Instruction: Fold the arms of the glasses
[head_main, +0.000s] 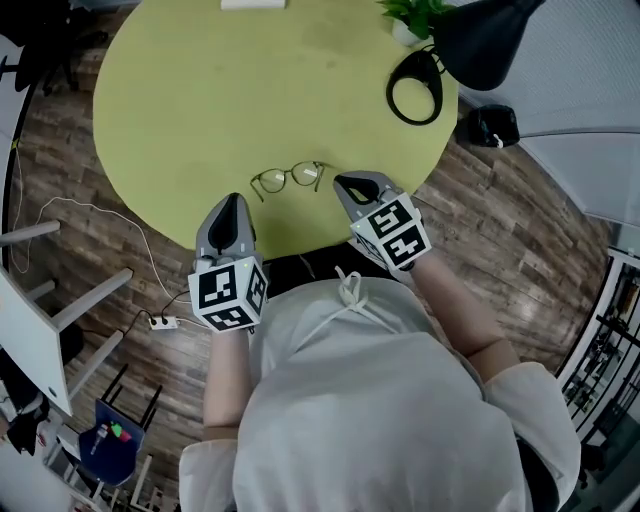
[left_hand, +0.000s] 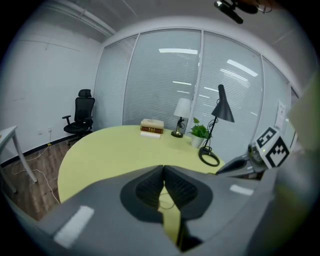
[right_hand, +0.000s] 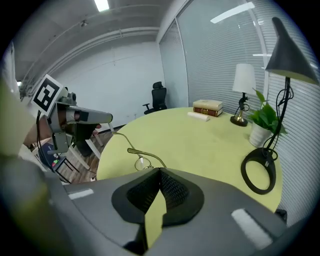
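Note:
Thin metal-framed glasses (head_main: 290, 178) lie on the round yellow-green table (head_main: 200, 90) near its front edge, both arms unfolded. My left gripper (head_main: 232, 200) hovers just left of and nearer than them, its jaws shut and empty. To the glasses' right, my right gripper (head_main: 342, 182) sits close to one lens end, also shut and empty. In the right gripper view the glasses (right_hand: 142, 157) show just beyond the closed jaw tips (right_hand: 160, 172), arms stretching up-left. In the left gripper view only a bit of wire rim (left_hand: 167, 202) shows behind the closed jaws (left_hand: 163, 170).
A black desk lamp with a ring base (head_main: 415, 85) and a potted plant (head_main: 410, 15) stand at the table's far right. Books (left_hand: 152, 126) and a small white lamp (left_hand: 181, 112) sit at the far edge. A power strip (head_main: 163, 322) lies on the wooden floor.

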